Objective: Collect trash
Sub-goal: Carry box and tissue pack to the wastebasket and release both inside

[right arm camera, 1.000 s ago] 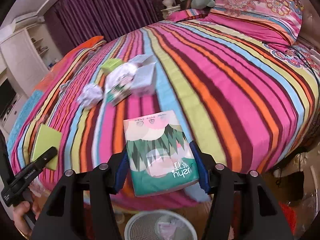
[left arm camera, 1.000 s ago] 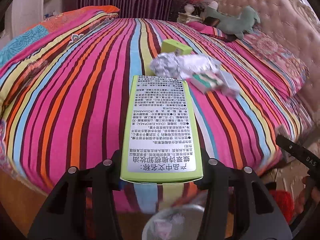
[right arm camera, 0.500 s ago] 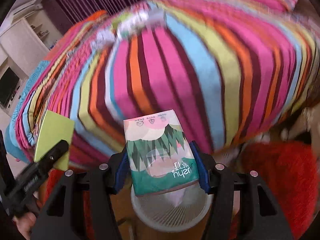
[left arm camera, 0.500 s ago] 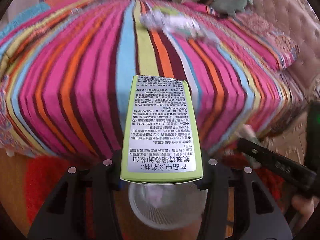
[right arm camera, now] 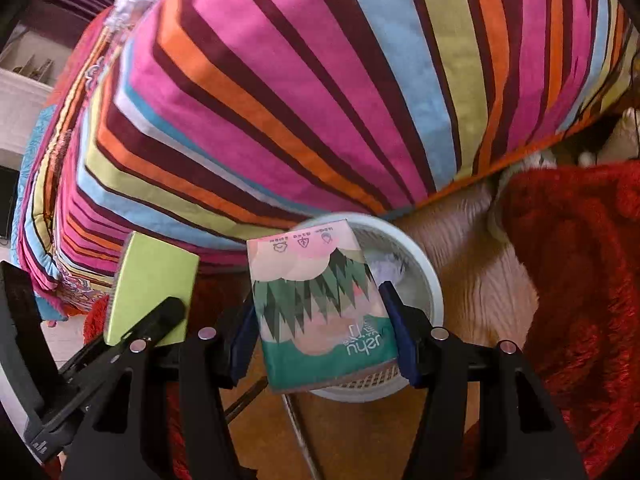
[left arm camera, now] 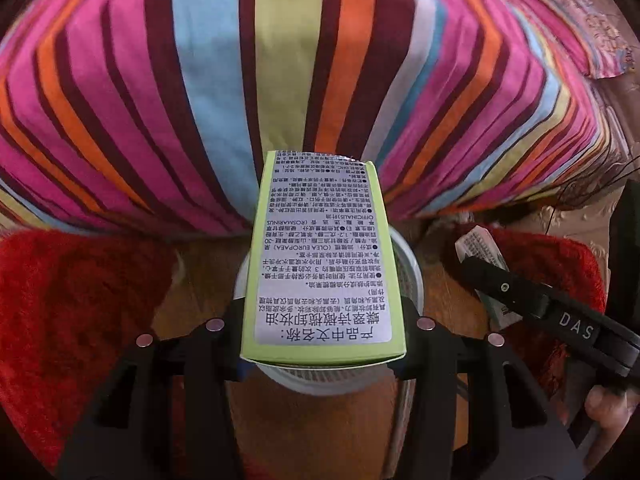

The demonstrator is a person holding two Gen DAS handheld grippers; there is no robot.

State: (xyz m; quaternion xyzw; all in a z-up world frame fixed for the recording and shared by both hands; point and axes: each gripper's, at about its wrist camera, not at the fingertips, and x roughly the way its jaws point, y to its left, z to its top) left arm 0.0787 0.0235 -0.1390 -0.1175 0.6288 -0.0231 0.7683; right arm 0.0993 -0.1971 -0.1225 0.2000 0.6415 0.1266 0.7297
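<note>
My left gripper (left arm camera: pixel 322 344) is shut on a green carton (left arm camera: pixel 322 264) with a printed white label, held right above a white mesh waste bin (left arm camera: pixel 412 276) on the floor. My right gripper (right arm camera: pixel 324 344) is shut on a green and pink tissue pack (right arm camera: pixel 320 312), held over the same bin (right arm camera: pixel 424 276). The green carton (right arm camera: pixel 152 284) and the left gripper show at the left of the right wrist view. The right gripper's finger and tissue pack (left arm camera: pixel 480 252) show at the right of the left wrist view. Crumpled paper (right arm camera: pixel 384 268) lies inside the bin.
The striped bedspread (left arm camera: pixel 280 60) hangs over the bed edge just behind the bin. Red shaggy rugs (right arm camera: pixel 580 280) lie on the wooden floor (right arm camera: pixel 480 272) on both sides. More crumpled trash (right arm camera: pixel 128 4) sits far back on the bed.
Both grippers have tilted down and moved off the bed edge. The bin now sits directly under the carton and the tissue pack. Both holds are unchanged.
</note>
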